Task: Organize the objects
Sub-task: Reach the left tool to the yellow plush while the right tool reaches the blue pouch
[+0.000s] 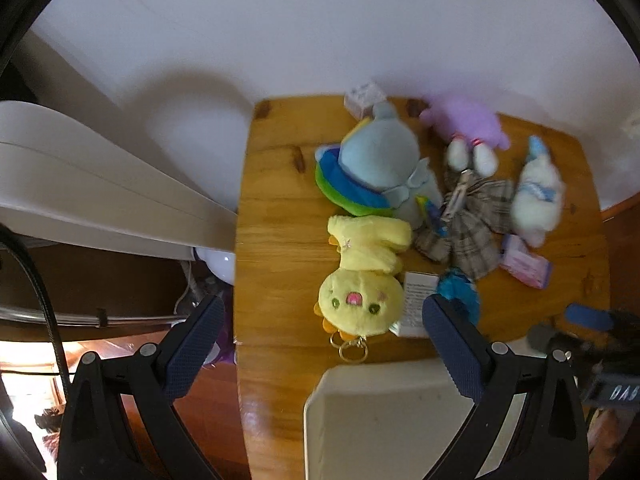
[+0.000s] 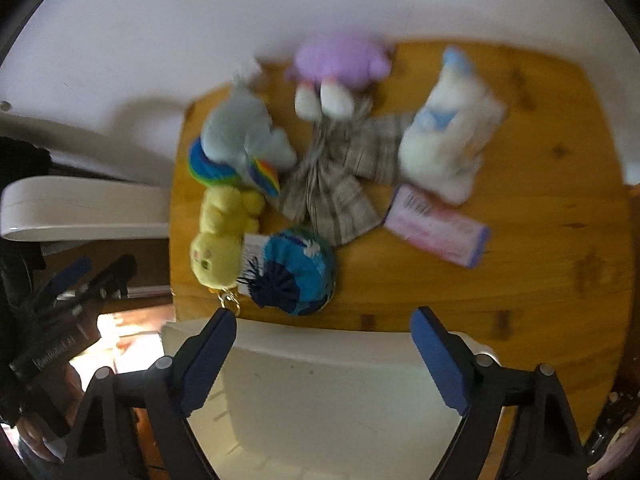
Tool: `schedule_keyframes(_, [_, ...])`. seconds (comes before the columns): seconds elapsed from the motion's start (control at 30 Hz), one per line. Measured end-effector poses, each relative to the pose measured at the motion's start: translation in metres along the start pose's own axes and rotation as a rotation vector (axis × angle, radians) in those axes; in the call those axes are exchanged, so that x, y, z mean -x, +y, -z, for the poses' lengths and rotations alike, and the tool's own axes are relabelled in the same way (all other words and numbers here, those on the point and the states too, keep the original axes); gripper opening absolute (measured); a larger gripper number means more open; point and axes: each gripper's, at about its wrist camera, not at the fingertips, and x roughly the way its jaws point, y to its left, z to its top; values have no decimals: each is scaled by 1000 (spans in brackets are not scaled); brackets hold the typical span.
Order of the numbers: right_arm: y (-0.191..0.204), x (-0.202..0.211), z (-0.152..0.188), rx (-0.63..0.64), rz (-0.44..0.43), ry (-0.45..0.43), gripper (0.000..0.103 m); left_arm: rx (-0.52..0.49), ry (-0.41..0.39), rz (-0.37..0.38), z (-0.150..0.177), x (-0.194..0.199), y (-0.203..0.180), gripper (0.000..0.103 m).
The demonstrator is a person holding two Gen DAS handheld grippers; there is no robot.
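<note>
Soft toys lie on a small wooden table [image 1: 276,208] [image 2: 540,280]. A yellow duck plush [image 1: 362,280] [image 2: 218,240] with a key ring lies head toward me. Behind it are a light-blue plush [image 1: 384,160] [image 2: 244,136], a doll with blue hair [image 2: 296,272] and a plaid dress [image 1: 468,236] [image 2: 340,176], a purple plush [image 1: 472,120] [image 2: 340,58] and a white plush [image 1: 536,200] [image 2: 448,140]. My left gripper [image 1: 324,320] hovers open above the duck's head. My right gripper [image 2: 324,328] hangs open over a white bin [image 1: 380,420] [image 2: 320,408] at the table's near edge.
A pink box [image 1: 526,266] [image 2: 436,228] lies right of the doll, a small white box [image 1: 416,304] beside the duck, another small box [image 1: 364,98] at the back. White wall behind the table; a white appliance [image 1: 80,184] stands left. The other gripper [image 2: 68,292] shows at left.
</note>
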Motion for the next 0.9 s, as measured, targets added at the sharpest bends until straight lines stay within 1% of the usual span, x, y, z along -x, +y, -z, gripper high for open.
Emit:
schedule_keyframes(0.1, [0,-33,-8,11,-15,72,89,28,67,27,-7,-31,4,100])
schedule_keyframes(0.2, [0,-55,-14,14,-30,120,89,64,115,63,-12,-57,8,100])
schedule_keyframes(0.37, [0,-81,-20,2,-63,189,89,114,153,88,-14,-81,13,100])
schedule_keyframes(0.5, [1,-96,-21,1,-93,238,89,133,172,132,-13,-93,15,100])
schedule_keyframes(0.67, [2,-116,-20,-8,-92,290,90,134,175,132,-12,-102,11,99])
schedule_keyframes(0.7, [3,-116,-20,-6,-103,281,89,134,175,132,-12,-104,10,99])
schedule_keyframes(0.77, [6,-119,-19,7,-92,282,80,137,173,142,-12,-105,9,91])
schedule_keyframes(0.8, [8,-120,-19,16,-95,285,74,141,175,156,-12,-106,8,89])
schedule_keyframes(0.83, [8,-121,-18,22,-92,292,73,142,175,166,-12,-106,9,83])
schedule_keyframes(0.87, [9,-122,-17,24,-93,294,72,42,181,199,-10,-107,7,77])
schedule_keyframes(0.9, [9,-123,-17,25,-94,293,69,39,182,208,-10,-107,6,74])
